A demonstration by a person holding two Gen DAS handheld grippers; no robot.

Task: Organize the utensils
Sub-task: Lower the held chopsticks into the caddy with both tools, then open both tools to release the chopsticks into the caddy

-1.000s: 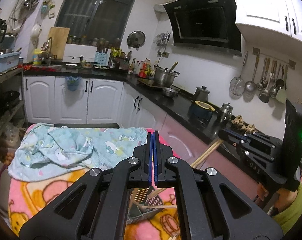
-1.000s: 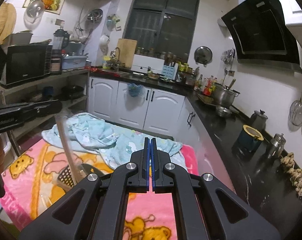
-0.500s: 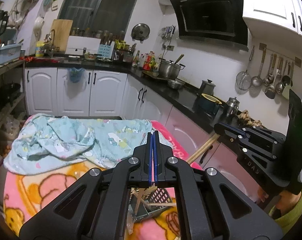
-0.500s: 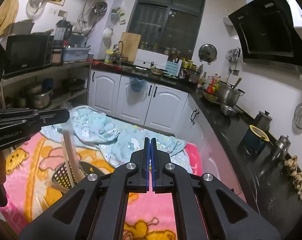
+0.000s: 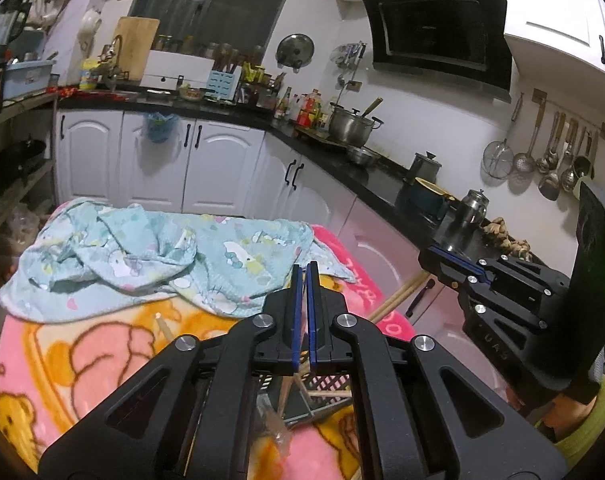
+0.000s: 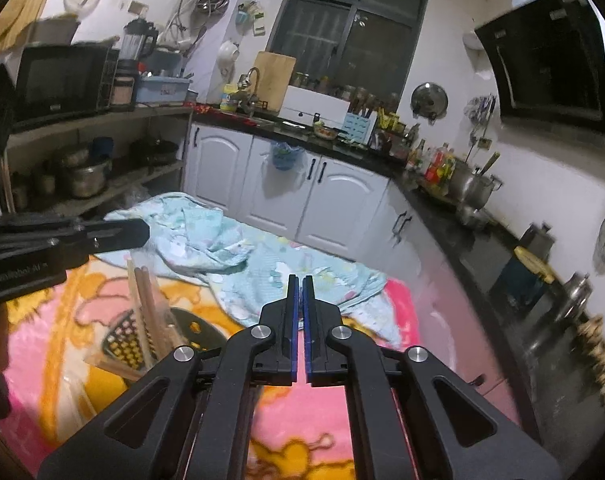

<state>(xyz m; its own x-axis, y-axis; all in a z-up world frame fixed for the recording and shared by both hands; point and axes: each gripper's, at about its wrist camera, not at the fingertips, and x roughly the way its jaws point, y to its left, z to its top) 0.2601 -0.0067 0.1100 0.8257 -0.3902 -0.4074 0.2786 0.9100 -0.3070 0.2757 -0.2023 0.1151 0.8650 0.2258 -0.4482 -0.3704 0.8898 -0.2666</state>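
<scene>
Below the left gripper (image 5: pixel 301 312), on the pink blanket (image 5: pixel 42 364): black mesh basket (image 6: pixel 128 338) with chopsticks (image 6: pixel 144 312) standing steeply, long axis leaning up toward the right gripper (image 5: pixel 454 266). Left nearer, almost directly above; right beside, higher. Both pressed nearly together, pinching nothing visible. Blue cloth (image 5: pixel 150 256) beyond. Writing: "GenRobot AI" on left body, "DAS" on right.

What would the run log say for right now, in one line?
left gripper: jaws nearly shut, empty | right gripper: same | chopsticks: sticking up from basket
</scene>
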